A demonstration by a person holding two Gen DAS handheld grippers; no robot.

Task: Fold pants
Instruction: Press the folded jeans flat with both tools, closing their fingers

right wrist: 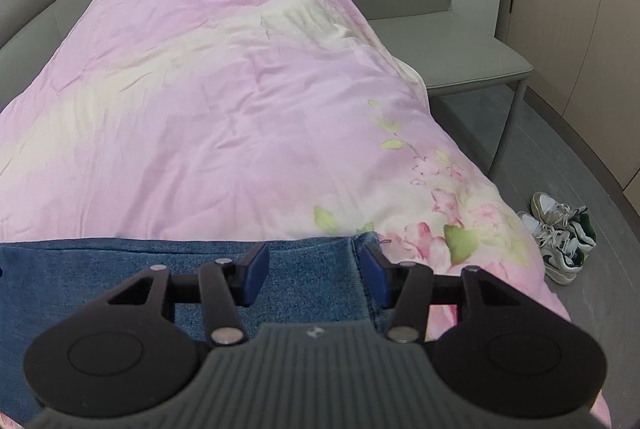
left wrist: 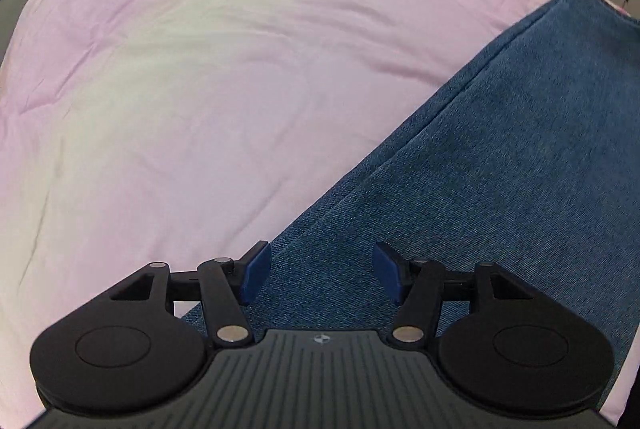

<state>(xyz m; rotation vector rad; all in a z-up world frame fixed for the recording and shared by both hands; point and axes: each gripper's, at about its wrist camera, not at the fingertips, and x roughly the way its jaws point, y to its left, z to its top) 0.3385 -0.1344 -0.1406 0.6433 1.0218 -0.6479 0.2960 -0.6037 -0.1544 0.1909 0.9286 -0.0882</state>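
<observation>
Fingers: both my grippers, left (left wrist: pixel 320 279) and right (right wrist: pixel 316 275), spread, grasping nothing | blue denim pants (left wrist: pixel 500 169) directly beneath | long axis runs ahead-right of left | hem edge beside right's outer pad (right wrist: pixel 374 275)

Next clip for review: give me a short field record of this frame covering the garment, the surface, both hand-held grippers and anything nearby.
garment: blue denim pants, laid flat
surface: pink floral quilt on a bed
left hand-held gripper: open, over the pants, nothing pinched
right hand-held gripper: open, over the pants' end edge, not clamped
beside bed: grey chair; pair of sneakers on the floor
fold status: pants lie as a long flat strip
</observation>
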